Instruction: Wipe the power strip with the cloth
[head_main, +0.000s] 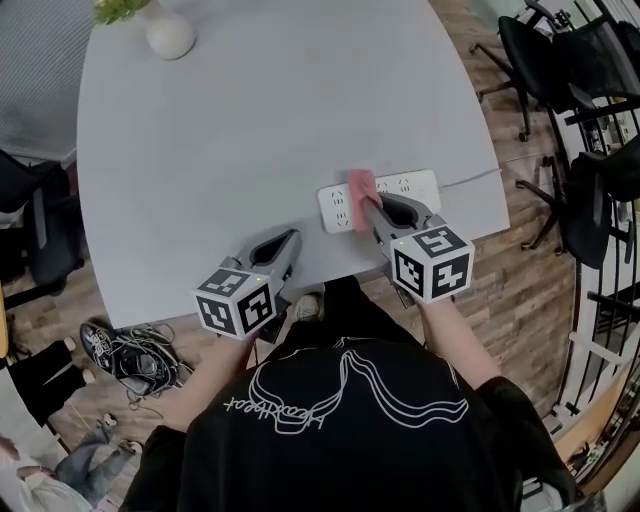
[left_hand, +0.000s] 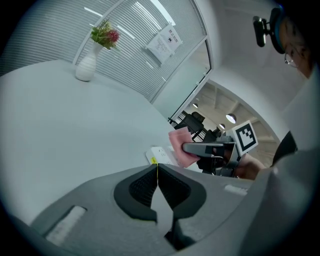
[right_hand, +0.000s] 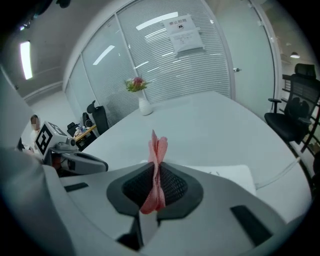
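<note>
Power strip (head_main: 412, 186) lies flat toward four o'clock on the grey table (head_main: 250, 120), close to the near edge. Its cable (head_main: 470, 180) runs off at three o'clock over the rim. Across the strip's middle we see the pink cloth (head_main: 360, 187), bunched into a narrow upright fold. We cannot tell whether its lower edge is pressing on the casing or only hanging just above it.

The right gripper (head_main: 368, 206) has its jaws closed tight on that fold. In the right gripper view the cloth (right_hand: 157, 150) stands out beyond the tips, with the white strip (right_hand: 230, 175) just past them. The left gripper (head_main: 292, 240) sits at eight o'clock from the strip, apart from it, with its jaws pressed together and nothing between them. A white vase (head_main: 168, 35) stands well away at eleven o'clock.

We judge that the main risk is the strip sliding. Nothing pins it down, so a firm stroke may push it along the smooth top or swing it on its cable toward the edge. The pinch is thin, so drag could pull the cloth free. If we press too low, the hard jaw tips could scrape the sockets instead of the fabric.
</note>
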